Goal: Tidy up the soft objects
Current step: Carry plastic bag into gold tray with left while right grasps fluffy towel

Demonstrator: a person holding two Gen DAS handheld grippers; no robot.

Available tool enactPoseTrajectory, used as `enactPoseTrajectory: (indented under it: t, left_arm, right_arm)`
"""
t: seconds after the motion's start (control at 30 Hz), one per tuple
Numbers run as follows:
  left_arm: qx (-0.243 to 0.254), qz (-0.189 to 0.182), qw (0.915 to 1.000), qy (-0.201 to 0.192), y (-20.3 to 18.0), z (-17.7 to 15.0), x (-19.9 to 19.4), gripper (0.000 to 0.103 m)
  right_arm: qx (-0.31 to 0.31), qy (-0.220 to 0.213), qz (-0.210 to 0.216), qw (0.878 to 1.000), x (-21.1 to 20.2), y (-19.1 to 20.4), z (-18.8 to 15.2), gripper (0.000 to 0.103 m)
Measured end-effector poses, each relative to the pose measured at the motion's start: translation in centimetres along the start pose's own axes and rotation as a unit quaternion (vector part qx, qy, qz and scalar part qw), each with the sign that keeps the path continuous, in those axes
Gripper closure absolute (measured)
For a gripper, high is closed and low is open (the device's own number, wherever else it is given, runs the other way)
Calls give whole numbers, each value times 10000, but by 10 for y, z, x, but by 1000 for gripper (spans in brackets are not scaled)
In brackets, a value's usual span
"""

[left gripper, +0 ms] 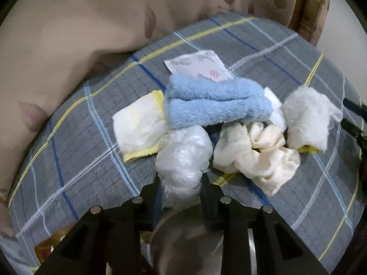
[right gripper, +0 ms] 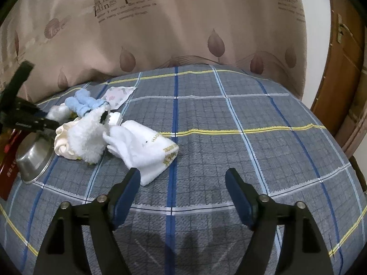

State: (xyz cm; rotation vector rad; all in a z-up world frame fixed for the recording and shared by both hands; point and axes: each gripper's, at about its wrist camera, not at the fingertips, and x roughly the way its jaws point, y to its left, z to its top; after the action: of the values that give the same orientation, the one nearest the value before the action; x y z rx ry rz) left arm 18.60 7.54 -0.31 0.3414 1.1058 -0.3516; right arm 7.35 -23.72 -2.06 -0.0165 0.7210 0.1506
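Note:
A pile of soft things lies on the plaid bedspread (left gripper: 75,123). In the left wrist view my left gripper (left gripper: 180,186) is shut on a crumpled clear plastic bag (left gripper: 183,158), held just above a steel bowl (left gripper: 190,247). Behind it lie a folded blue towel (left gripper: 213,105), a white cloth with yellow trim (left gripper: 140,126), a cream scrunched cloth (left gripper: 257,155) and a fluffy white piece (left gripper: 307,119). In the right wrist view my right gripper (right gripper: 183,178) is open and empty, right of a white towel with gold lettering (right gripper: 144,146).
The steel bowl (right gripper: 34,160) sits at the bed's left edge beside a red packet (right gripper: 8,167). A patterned paper packet (left gripper: 199,65) lies behind the pile. A beige curtain (right gripper: 183,23) hangs behind the bed. A wooden door (right gripper: 344,80) stands at right.

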Motion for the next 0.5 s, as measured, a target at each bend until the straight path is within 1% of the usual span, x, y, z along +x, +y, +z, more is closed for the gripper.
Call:
enactPoseTrajectory:
  t: [0.07,0.13,0.17,0.27,0.33,0.4,0.5]
  left_arm:
    - [-158,-2,9998,-109,-2,-9,-13,74]
    - [-344,186,9989,-243,1,-15,-22,74]
    - [-541,305,9976,-309,5,-20,-27,74]
    - [-1090,478,9916,-511,19,-28,-39,74]
    - [-1537,598,9841,-663,33,-34,-51,74]
    - [-1985,701,9738,-865,40,-43,-66,74]
    - [-2326,807,9632,-1077,38,-61,-86,74]
  right_arm:
    - [9,-15,-11,10000,0,0,0,28]
    - [11,-31,-17,10000,-1,0,1,27]
    - [20,-46,-20,10000,-1,0,0,27]
    - [69,-85,1,9999,-3,-2,0,26]
    - [110,-125,-2,9999,-4,-4,0,26]
    - [119,-160,20,9998,-5,-4,1,26]
    - [99,-283,53,9995,-10,-4,1,26]
